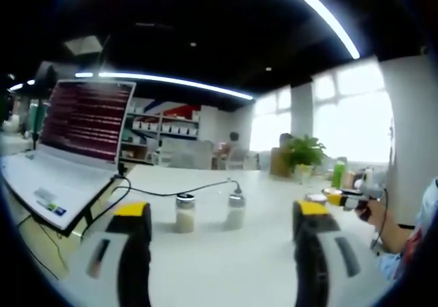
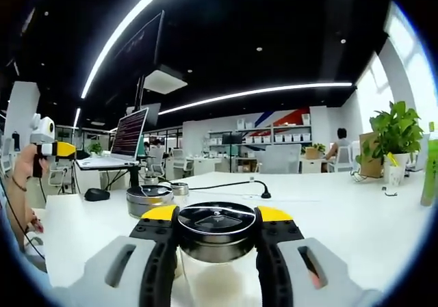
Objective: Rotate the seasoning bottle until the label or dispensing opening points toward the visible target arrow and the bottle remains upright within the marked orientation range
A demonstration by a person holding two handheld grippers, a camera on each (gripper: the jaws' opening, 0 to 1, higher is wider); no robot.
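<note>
No legible text anywhere.

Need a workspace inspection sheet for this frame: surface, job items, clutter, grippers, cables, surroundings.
Surface: white table, mostly bare.
Job's things: two upright bottles with metal caps stand apart in the left gripper view; a third bottle sits between the right gripper's jaws. No target arrow seen.
Clutter: open laptop on a stand, mouse, potted plant, green bottle.
Grippers: left gripper open, off the bottles; right gripper shut on the third bottle.
Cables: black cable runs from the laptop across the table behind the bottles.
Surroundings: office with shelves, chairs, bright windows, ceiling light strips.
</note>
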